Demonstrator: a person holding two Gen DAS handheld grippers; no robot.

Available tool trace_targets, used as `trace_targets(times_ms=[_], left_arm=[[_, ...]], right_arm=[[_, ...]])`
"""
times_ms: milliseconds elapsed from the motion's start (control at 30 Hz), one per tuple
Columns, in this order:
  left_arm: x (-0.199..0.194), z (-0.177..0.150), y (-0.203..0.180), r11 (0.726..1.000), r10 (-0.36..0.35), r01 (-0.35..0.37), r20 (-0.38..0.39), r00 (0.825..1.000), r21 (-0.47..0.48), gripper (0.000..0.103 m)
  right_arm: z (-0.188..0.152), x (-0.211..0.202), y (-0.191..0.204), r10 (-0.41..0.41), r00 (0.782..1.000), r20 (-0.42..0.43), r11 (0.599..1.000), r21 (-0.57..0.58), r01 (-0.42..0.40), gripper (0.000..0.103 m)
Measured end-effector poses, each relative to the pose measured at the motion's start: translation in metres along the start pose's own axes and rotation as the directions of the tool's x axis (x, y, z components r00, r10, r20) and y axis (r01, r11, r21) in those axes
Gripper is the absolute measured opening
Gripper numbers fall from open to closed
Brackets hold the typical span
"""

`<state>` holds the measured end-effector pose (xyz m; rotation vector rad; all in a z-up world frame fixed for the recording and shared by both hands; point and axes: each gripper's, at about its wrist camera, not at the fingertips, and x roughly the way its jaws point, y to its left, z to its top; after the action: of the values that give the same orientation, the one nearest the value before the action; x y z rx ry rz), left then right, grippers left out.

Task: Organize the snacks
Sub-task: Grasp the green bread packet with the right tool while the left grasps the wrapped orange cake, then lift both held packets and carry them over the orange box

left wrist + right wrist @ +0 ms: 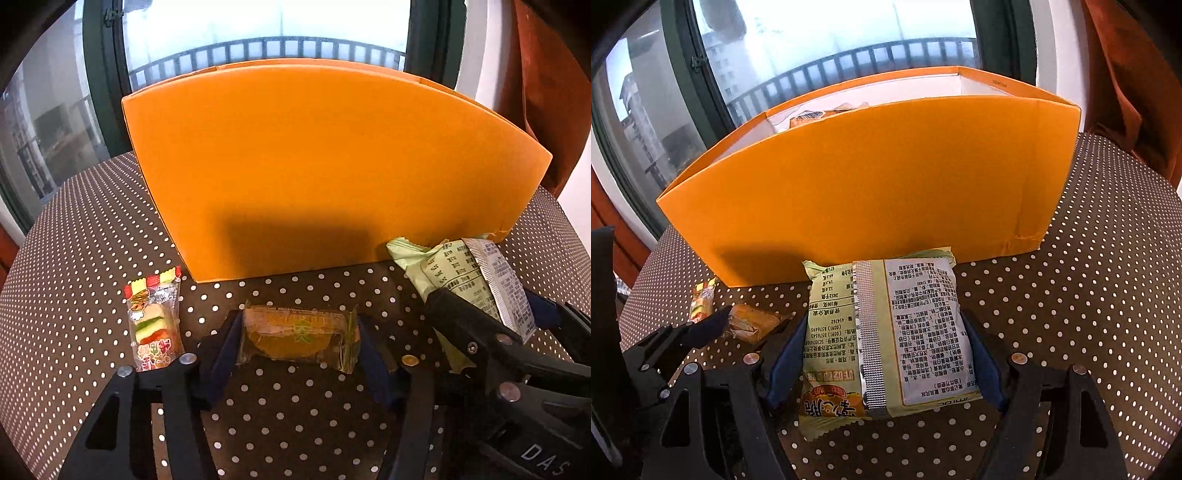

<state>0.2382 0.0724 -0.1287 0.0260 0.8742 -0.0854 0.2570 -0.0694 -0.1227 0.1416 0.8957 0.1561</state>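
My left gripper [297,341] is shut on a small clear-wrapped orange cake [297,338], its blue pads touching both ends. My right gripper [886,354] is shut on a pale green snack bag [886,332] lying printed-back up; the bag also shows in the left wrist view [461,273]. Both packets are at table level in front of the orange box [325,166], which also shows in the right wrist view [868,192]. A small colourful candy packet [155,317] lies on the table left of my left gripper. The box holds some packets [812,116] at its back left.
The table has a brown cloth with white dots [1089,295]. A dark-framed window with a balcony railing [266,48] is behind the box. An orange-brown curtain [1126,74] hangs at the right. The left gripper's fingers [701,328] reach in at the lower left of the right wrist view.
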Motion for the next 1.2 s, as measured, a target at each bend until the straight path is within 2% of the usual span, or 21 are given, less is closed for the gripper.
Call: trace_targets(times_ms=[167,267,733,967,1200], left_arm=[[-0.015,-0.021,-0.012,1.000,-0.008,0.008,0.009,1.000,0.010,0.055],[-0.021,-0.021,-0.013,1.000,-0.003,0.003,0.011,1.000,0.021,0.053],[-0.048,-0.050,-0.026,1.000,0.009,-0.008,0.016,1.000,-0.005,0.053],[-0.079,-0.060,-0.038,1.000,-0.007,0.006,0.073,0.997,0.014,0.053],[-0.107,-0.050,-0.053,0.998,-0.012,0.006,0.120,0.993,0.057,0.053]], right_arm=[[-0.001,0.001,-0.001,0.005,1.000,-0.001,1.000,-0.007,-0.005,0.080],[-0.003,0.000,-0.001,0.008,1.000,-0.005,1.000,-0.016,-0.008,0.080],[-0.022,-0.021,-0.018,0.023,1.000,-0.010,0.999,-0.032,-0.024,0.080],[-0.027,-0.045,-0.024,0.009,1.000,0.030,0.998,-0.069,-0.007,0.080],[-0.020,-0.072,-0.024,0.035,0.995,0.088,0.995,-0.092,-0.027,0.080]])
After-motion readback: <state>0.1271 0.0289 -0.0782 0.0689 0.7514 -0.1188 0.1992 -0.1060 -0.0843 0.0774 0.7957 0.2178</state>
